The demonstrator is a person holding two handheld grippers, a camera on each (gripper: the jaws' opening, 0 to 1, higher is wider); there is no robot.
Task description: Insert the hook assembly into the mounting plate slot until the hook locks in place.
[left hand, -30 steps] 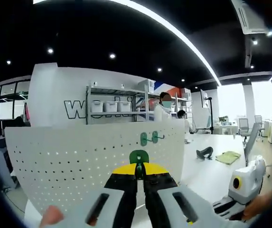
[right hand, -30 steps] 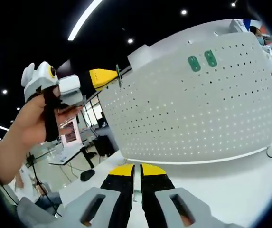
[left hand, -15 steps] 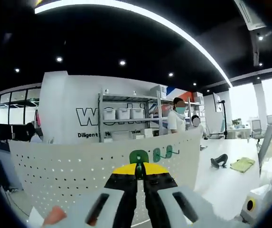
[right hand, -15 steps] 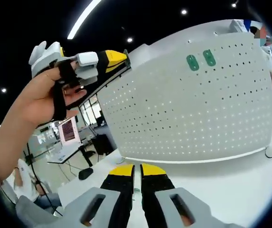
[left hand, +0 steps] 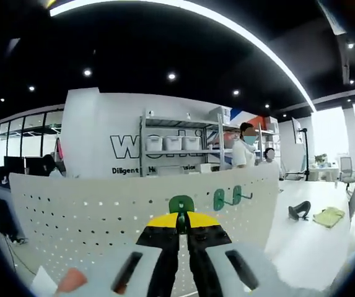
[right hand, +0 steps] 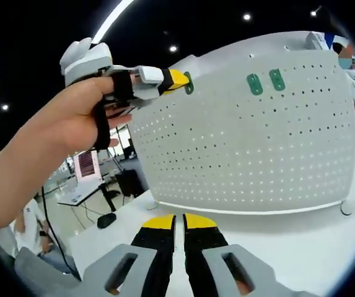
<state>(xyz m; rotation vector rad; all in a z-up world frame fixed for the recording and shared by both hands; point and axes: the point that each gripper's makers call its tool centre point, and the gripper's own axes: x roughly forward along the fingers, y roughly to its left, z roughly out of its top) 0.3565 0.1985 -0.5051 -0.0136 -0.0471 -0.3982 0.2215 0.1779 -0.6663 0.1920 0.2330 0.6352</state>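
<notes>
The left gripper (left hand: 178,224) has its yellow-tipped black jaws pressed onto the small green plastic hook assembly (left hand: 181,205), whose rounded top pokes up between the tips at lower centre of the left gripper view. In the right gripper view the same gripper (right hand: 184,81) enters from the upper left, carried by a person's hand (right hand: 78,120), with the green piece at its tip touching or all but touching the upper left corner of the white perforated metal mounting plate (right hand: 245,154). The plate stands upright on the white table (right hand: 301,247). Two green hooks already mounted (right hand: 265,81) sit side by side near its top edge, toward the upper right of that frame.

The right gripper (right hand: 178,224) points at the plate from low down, well apart from it, its jaws close together on nothing. So the left gripper is the near one, and the held hook lies straight ahead of its jaws, facing the plate's holes; whether a peg has entered a slot I cannot tell
</notes>
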